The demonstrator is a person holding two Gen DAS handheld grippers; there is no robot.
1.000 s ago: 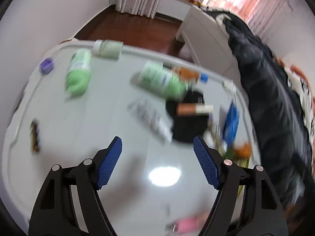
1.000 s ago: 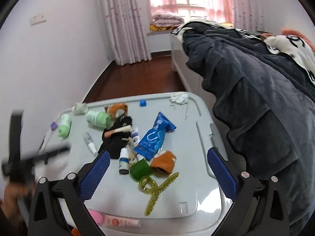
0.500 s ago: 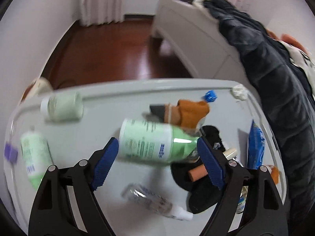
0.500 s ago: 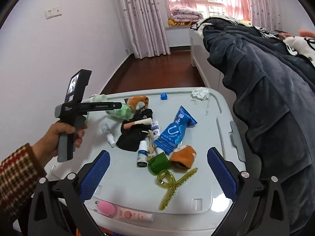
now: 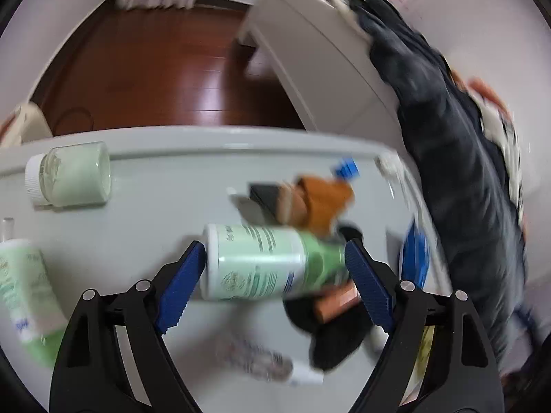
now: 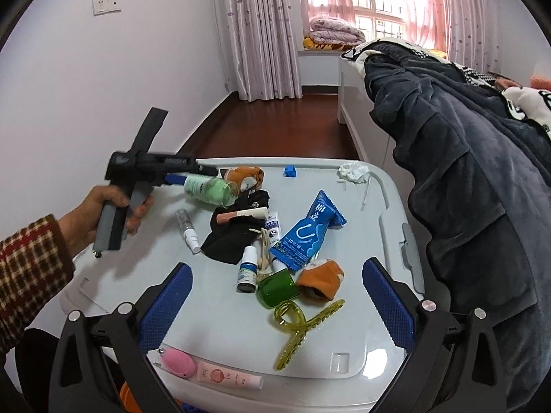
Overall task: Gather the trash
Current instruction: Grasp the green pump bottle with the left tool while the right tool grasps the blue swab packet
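Green bottle lies between wide left jaws

Clutter covers a grey lid that fills the lower middle of the right wrist view. The left gripper, at centre bottom of the left wrist view, has its jaws spread wide on either side of a green bottle lying on its side; the left pad looks to be right at the bottle's white end, while the right one sits beside the green end, and whether either touches is lost in blur. The bottle is not clamped. In the right wrist view the same bottle sits left of centre, with the left gripper reaching over it from a hand in a checked sleeve at the left edge.

Just above and right of the bottle lies an orange toy, and below it a black sock with a pink-capped tube across it. A blue packet lies at frame centre, a white tissue at the lid's upper right corner. A jar lies at the left of the left wrist view.

The right gripper hangs at the bottom of its own view with jaws wide and nothing between them, above a yellow hair clip and a green cap
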